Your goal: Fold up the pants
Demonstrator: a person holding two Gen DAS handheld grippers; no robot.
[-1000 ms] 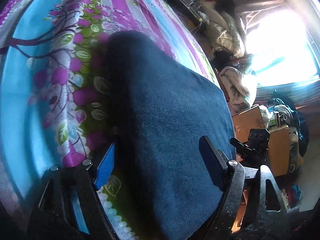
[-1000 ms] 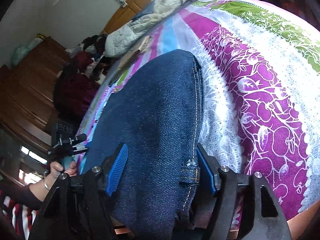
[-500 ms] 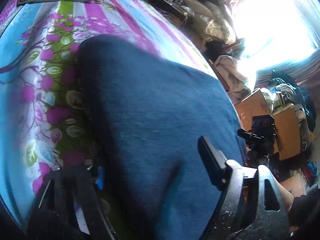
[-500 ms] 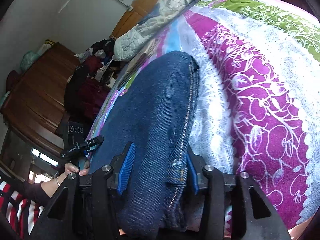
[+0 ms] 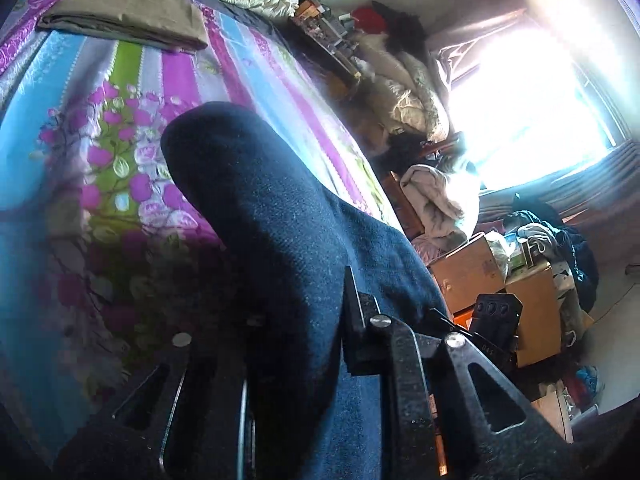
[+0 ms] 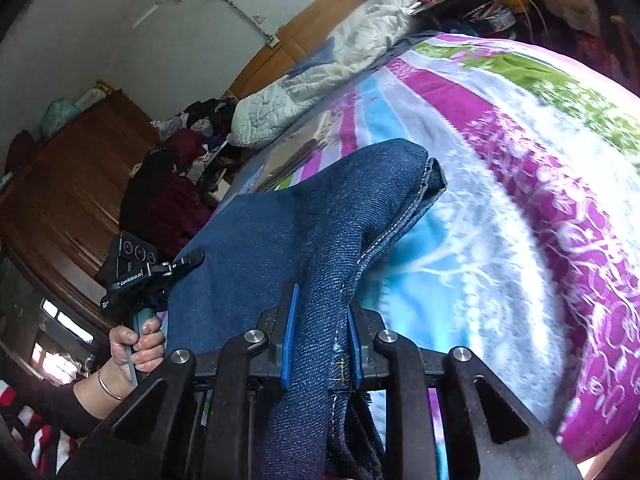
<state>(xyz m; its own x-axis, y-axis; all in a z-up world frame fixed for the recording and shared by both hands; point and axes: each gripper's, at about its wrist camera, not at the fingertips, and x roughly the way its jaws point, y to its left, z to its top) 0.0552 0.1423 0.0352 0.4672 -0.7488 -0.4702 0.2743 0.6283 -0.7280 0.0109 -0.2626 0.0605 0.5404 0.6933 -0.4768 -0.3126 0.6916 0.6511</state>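
Dark blue denim pants (image 5: 272, 216) lie on a floral bedspread (image 5: 120, 168) and rise toward both cameras. My left gripper (image 5: 296, 320) is shut on one near edge of the denim, which fills the space between its fingers. In the right wrist view the pants (image 6: 288, 232) show a stitched side seam, and my right gripper (image 6: 320, 340) is shut on the waistband edge between its blue pads (image 6: 289, 336). The cloth between the two grips is lifted off the bed. A hand (image 6: 136, 344) holds the left gripper's handle at the left of that view.
A folded tan cloth (image 5: 124, 20) lies at the bed's far end, with a rumpled quilt (image 6: 320, 76) beyond. Cardboard boxes (image 5: 480, 272) and piled clothes crowd the floor by a bright window (image 5: 532, 108). A wooden wardrobe (image 6: 72, 184) stands at the left.
Both grippers closed on the pants' near edge and lifted it. The denim, flat on the bed a second ago, now humps up off the bedspread.
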